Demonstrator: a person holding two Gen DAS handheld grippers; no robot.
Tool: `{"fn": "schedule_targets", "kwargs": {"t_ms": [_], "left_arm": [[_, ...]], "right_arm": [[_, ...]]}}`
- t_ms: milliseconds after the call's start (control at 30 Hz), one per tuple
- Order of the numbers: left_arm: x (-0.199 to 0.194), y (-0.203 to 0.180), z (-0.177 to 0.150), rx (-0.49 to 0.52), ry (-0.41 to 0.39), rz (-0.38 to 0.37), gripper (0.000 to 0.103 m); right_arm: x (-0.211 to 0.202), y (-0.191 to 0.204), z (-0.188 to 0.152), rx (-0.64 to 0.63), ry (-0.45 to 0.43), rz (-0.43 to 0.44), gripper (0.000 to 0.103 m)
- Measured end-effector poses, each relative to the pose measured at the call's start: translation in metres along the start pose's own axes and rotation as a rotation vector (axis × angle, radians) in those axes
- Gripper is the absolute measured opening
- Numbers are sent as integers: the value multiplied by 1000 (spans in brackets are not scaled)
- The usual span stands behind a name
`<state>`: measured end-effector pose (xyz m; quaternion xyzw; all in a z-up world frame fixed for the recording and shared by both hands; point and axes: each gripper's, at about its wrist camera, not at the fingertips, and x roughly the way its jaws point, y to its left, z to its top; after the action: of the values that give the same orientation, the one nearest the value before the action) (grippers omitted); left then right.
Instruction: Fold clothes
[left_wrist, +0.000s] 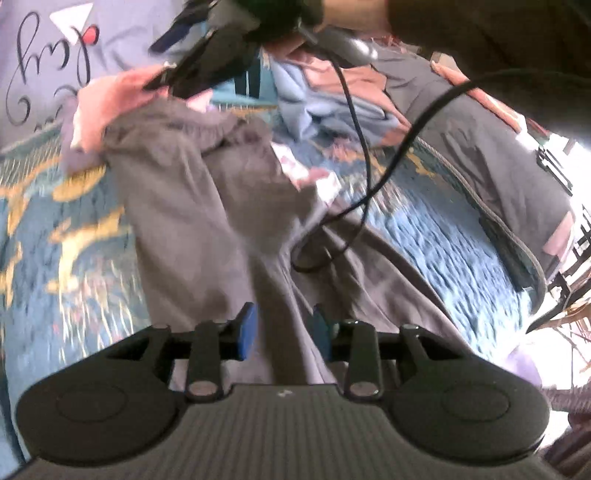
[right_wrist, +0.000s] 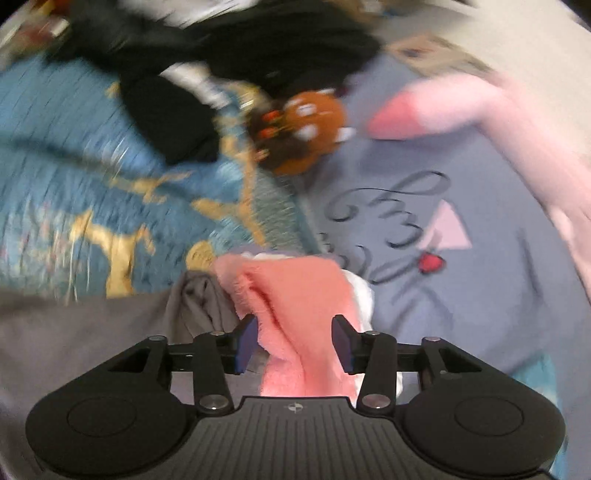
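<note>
Left tool (left_wrist: 282, 330) hanging released over grey garment (left_wrist: 207, 221) lying on blue bedspread (left_wrist: 55, 229); right tool (right_wrist: 293, 341) released, straddling pink fluffy cloth (right_wrist: 295, 314) without gripping.

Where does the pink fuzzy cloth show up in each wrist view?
Left wrist: upper left, pink fuzzy cloth at the far end of the grey garment.
Right wrist: bottom centre, cloth between the pads.
Shared landmark: the lavender fabric with black script lettering.
</note>
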<state>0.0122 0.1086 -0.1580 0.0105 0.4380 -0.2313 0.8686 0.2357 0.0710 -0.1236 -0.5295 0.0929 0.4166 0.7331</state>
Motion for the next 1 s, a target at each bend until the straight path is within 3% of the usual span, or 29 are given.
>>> {"fn": "schedule_targets", "kwargs": {"t_ms": [100,167,267,433,567,767,867,933,1000], "left_arm": [[17,16,8,-55,-31,-70,40],[27,23,6,-79,-18,-124,40],[41,26,2,-71,21,-117,40],[48,44,1,-146,13,-160,40],[45,50,-1,-164,3,-159,41],[47,49,-2,-165,9,-169,41],[46,48,-5,-161,8,-175,41],[46,50,-6,-169,3,-172,41],[46,52,-7,-174,-2,-168,41]], "right_arm": [[15,3,6,-131,26,22,43],[22,-6,10,-109,47,70,7],[31,-34,16,7,82,157,6],[58,-83,24,95,128,8,6],[95,-94,32,112,176,-110,6],[152,-85,19,394,326,-86,20],[145,-92,10,605,290,-136,21],[134,-101,5,735,260,-164,31],[108,-118,0,845,197,-208,48]]}}
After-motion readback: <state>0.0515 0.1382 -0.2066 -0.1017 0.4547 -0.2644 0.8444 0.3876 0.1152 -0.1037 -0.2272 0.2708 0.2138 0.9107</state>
